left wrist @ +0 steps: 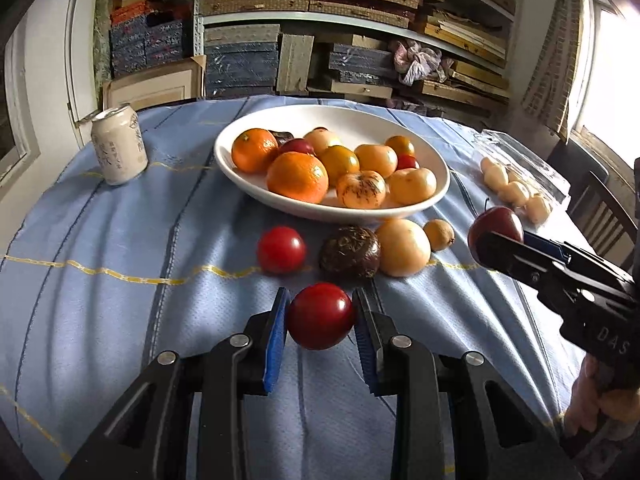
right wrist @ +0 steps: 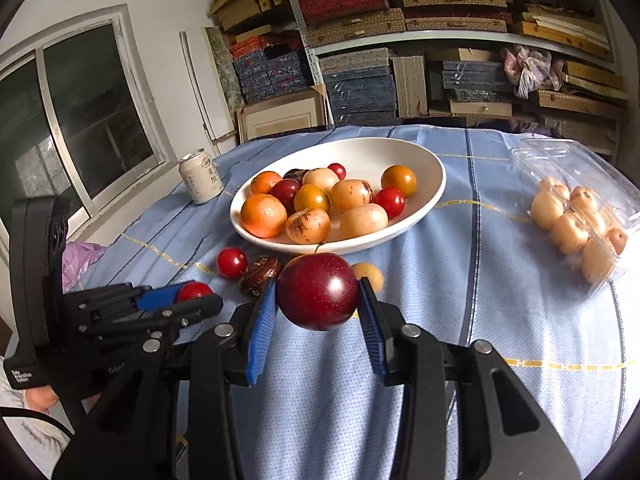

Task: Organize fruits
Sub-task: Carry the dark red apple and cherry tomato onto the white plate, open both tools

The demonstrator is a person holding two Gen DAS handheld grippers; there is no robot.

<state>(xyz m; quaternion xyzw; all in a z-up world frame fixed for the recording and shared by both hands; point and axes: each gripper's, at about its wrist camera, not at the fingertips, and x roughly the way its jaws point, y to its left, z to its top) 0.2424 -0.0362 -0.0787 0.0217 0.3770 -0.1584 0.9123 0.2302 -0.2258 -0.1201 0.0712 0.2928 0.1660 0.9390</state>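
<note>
The left gripper (left wrist: 320,316) is closed on a small red tomato (left wrist: 321,316), its blue pads pressed against both sides, held above the blue cloth (left wrist: 120,240) in front of the white bowl (left wrist: 438,190) of mixed fruit. The right gripper (right wrist: 318,294) is clamped the same way on a dark red plum (right wrist: 317,290), also in front of the bowl. Near the bowl's front rim lie another tomato (left wrist: 281,249), a wrinkled dark fruit (left wrist: 349,252) and two pale fruits; a drink can (left wrist: 119,144) stands left of the bowl.
</note>
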